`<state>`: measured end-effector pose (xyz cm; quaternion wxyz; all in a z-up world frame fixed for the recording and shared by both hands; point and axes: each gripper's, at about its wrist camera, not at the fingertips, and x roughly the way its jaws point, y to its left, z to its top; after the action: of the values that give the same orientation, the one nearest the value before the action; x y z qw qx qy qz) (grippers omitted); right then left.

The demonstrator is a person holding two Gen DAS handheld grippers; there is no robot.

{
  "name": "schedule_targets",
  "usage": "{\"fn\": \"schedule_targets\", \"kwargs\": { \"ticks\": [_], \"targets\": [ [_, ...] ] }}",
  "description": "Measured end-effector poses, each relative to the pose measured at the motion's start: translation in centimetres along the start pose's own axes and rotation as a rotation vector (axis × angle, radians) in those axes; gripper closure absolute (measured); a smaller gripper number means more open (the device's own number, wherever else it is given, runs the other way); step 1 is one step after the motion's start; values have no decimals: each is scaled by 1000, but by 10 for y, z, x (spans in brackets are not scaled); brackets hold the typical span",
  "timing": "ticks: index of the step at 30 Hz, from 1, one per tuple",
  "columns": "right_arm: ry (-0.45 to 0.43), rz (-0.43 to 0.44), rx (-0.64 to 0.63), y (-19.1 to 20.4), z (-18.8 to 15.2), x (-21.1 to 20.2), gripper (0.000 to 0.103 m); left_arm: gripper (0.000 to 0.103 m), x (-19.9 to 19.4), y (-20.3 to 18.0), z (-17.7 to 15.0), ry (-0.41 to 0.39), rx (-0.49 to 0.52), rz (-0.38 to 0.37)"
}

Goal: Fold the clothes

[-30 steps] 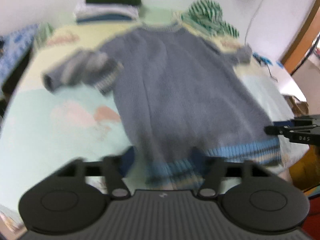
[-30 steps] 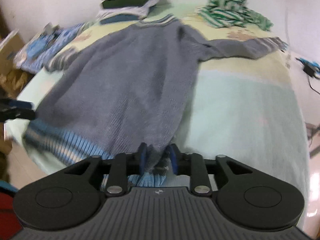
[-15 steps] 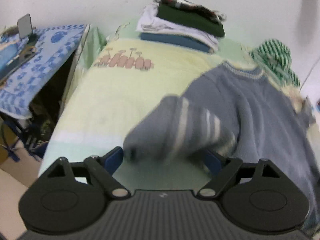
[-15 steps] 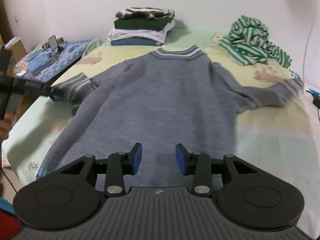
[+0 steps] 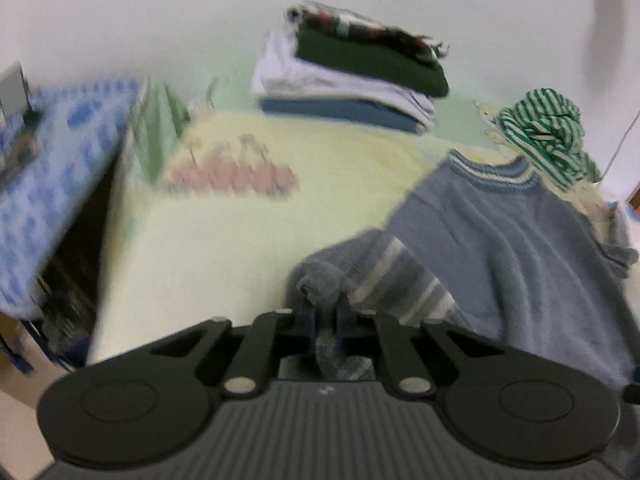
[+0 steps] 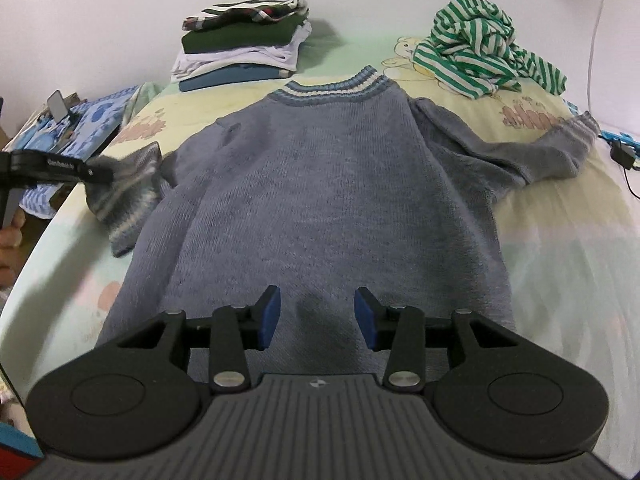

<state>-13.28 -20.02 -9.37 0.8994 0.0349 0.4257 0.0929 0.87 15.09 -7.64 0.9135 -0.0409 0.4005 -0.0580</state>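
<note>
A grey-blue knitted sweater (image 6: 332, 184) lies spread flat on the bed, collar toward the wall. Its striped left sleeve cuff (image 5: 352, 276) is pinched between the closing jaws of my left gripper (image 5: 325, 312), which the right wrist view shows at the far left (image 6: 96, 174), lifting the cuff (image 6: 124, 196). My right gripper (image 6: 317, 316) hovers over the sweater's lower body, jaws opening, nothing between its blue pads (image 6: 268, 316). The right sleeve (image 6: 532, 156) stretches out toward the bed's right edge.
A pile of folded clothes (image 6: 244, 50) sits at the head of the bed by the wall. A crumpled green-and-white striped garment (image 6: 484, 48) lies at the back right. A blue-patterned table (image 5: 52, 168) stands left of the bed; a cable and plug (image 6: 622, 152) lie at the right edge.
My left gripper went from the hem to the left sleeve cuff and shut on it. My right gripper let go of the hem and opened wider over the sweater's body.
</note>
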Motion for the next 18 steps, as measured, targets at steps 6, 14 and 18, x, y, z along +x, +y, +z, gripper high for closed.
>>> {"fn": "schedule_targets", "kwargs": {
  "ticks": [6,14,18],
  "targets": [
    [-20,4,3,11,7,4,59,96,-16,31,40,-79,43,121],
    [-89,37,-126,42,24,9,54,96,-47,82,66,-153,-38,233],
    [-84,61,-141,49,30,19,54,96,-34,88,62,-86,-40,214]
  ]
}}
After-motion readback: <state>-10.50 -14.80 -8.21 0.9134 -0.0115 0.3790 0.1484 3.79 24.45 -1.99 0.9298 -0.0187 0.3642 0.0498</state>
